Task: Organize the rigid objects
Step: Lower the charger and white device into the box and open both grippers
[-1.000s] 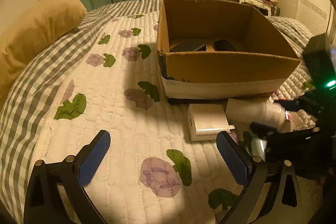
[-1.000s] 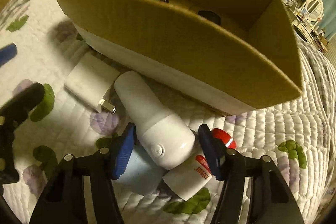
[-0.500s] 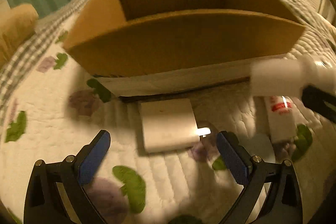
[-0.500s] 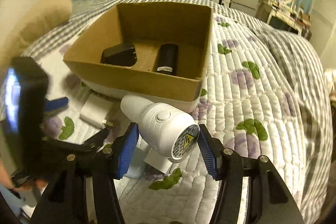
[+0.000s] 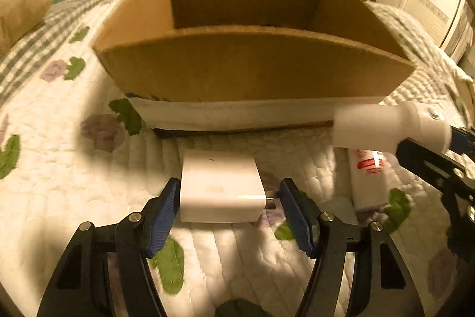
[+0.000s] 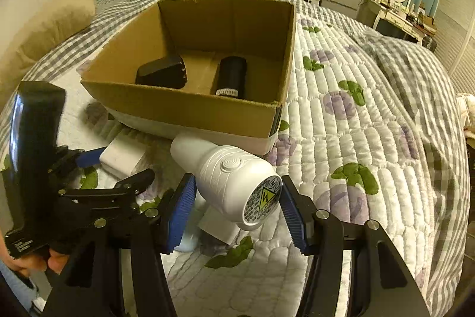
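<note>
The right gripper (image 6: 237, 207) was clamped on a white dryer (image 6: 228, 183), held off the quilt (image 6: 371, 144) just in front of the box (image 6: 190, 106), nozzle towards the near wall. The left gripper (image 5: 230, 198) straddled a white charger (image 5: 219, 186) lying on the quilt before the box: its left pad (image 5: 164, 213) touched or nearly touched the charger's side, while the right pad (image 5: 295, 213) stood just clear, beside the metal prongs. Whether it had any real grip, I could not tell; it looked part-closed, not yet holding.

To do this well, the left jaws should probably close on the charger's flat sides rather than on the prongs, which would likely slip or twist the block. The dryer is bulky and gripped near its rear end, so it would want lifting well over the cardboard rim before release, and lowering into the free floor rather than onto the things already inside.

The right wrist view showed the box's interior: a black adapter (image 6: 161, 72) and a black cylinder (image 6: 231, 76), with room beside them. The left wrist view, low down, saw only the outer wall and none of the contents. It did show a white tube (image 5: 369, 177) with red print lying under the raised dryer, and the gap at the charger's prongs
</note>
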`<action>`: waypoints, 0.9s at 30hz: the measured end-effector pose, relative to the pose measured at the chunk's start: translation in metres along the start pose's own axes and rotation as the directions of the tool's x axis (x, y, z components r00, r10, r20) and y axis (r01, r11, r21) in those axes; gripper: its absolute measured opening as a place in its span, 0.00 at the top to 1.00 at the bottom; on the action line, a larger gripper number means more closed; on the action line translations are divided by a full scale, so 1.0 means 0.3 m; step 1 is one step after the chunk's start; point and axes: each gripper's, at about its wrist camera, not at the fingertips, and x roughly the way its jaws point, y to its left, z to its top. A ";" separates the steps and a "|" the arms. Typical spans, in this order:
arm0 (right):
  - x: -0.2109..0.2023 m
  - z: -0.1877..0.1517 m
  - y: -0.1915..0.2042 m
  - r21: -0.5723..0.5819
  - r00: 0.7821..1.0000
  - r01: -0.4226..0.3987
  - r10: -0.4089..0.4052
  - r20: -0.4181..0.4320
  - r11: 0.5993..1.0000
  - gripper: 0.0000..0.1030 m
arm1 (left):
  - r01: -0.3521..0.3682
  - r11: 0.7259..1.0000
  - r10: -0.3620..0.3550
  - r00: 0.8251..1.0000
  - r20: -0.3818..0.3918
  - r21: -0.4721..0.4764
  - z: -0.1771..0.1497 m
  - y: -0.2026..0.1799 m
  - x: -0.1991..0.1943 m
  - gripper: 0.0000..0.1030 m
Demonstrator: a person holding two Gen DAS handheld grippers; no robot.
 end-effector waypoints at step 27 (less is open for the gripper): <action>-0.318 0.381 0.029 -0.058 0.958 0.085 -0.065 0.280 0.995 0.45 | -0.033 0.994 0.000 0.954 0.301 0.103 0.353 -0.046 -0.351 0.34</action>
